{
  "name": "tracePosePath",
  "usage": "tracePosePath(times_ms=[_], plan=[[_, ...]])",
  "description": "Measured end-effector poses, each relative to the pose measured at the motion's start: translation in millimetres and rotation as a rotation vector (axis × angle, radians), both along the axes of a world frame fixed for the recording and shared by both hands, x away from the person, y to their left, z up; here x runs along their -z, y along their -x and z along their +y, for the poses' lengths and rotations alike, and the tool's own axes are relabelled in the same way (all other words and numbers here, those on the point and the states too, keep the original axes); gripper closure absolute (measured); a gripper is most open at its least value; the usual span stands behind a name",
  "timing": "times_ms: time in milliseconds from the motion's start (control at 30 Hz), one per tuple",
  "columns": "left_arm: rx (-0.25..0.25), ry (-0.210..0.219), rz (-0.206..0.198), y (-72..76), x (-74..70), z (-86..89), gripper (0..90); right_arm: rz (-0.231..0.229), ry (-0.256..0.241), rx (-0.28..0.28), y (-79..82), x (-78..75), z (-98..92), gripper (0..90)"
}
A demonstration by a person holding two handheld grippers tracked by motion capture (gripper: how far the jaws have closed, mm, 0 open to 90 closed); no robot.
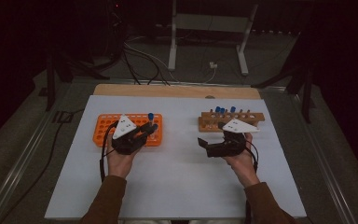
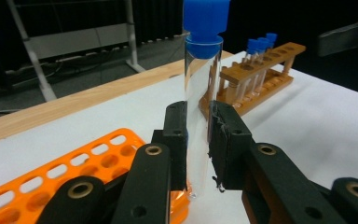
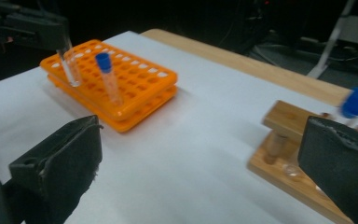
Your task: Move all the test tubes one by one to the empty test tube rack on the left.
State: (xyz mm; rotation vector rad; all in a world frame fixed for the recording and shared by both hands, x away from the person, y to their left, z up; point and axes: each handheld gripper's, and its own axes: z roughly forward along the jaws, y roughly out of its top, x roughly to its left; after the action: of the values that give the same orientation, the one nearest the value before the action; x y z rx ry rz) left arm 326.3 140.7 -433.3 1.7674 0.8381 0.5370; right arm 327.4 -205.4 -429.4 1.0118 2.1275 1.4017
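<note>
A clear tube (image 2: 196,116) with a blue cap (image 2: 205,21) is pinched upright between the jaws of the left tool (image 2: 197,140), which are pressed against its glass on both sides. The tube is held at the near right corner of the orange rack (image 2: 74,172); its rounded bottom is seen level with the rack's edge, but whether it stands in a hole or just beside the rack cannot be told. In the high view the left tool (image 1: 145,131) is seen over the right end of the orange rack (image 1: 103,128), with the blue cap (image 1: 151,115) rising above it.

The right tool (image 3: 200,163) is spread wide, with nothing between its jaws. It is held over the white desk (image 1: 177,177), just in front of the wooden rack (image 1: 256,116), in which several blue-capped tubes (image 1: 221,111) stand.

The lower part of the held tube is partly covered by the jaws in the left gripper view. In the right gripper view the wooden rack (image 3: 289,154) is cut off by the right jaw and its caps are blurred. There a second blue-capped tube (image 3: 108,77) is seen standing in the orange rack (image 3: 135,88), and the held tube (image 3: 70,65) is seen under the left tool, its top covered.

The held tube is transparent, straight and looks empty.
</note>
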Motion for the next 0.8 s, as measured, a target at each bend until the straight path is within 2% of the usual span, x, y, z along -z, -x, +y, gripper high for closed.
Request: tracePosePath(times_ms=[133,467,800], plan=[[-0.017,0.0,-0.005,-1.0,0.1,3.4,78.2,-0.011,-0.013,0.023,2.9,0.5,-12.6,0.0],[-0.05,-0.047,-0.009,-8.7,8.0,4.3,78.2,-0.021,-0.038,0.061,10.8,4.5,-33.6,0.0],[-0.075,-0.073,0.023,-20.6,25.5,0.2,78.1,-0.014,-0.063,0.076,13.3,5.2,-42.6,0.0]])
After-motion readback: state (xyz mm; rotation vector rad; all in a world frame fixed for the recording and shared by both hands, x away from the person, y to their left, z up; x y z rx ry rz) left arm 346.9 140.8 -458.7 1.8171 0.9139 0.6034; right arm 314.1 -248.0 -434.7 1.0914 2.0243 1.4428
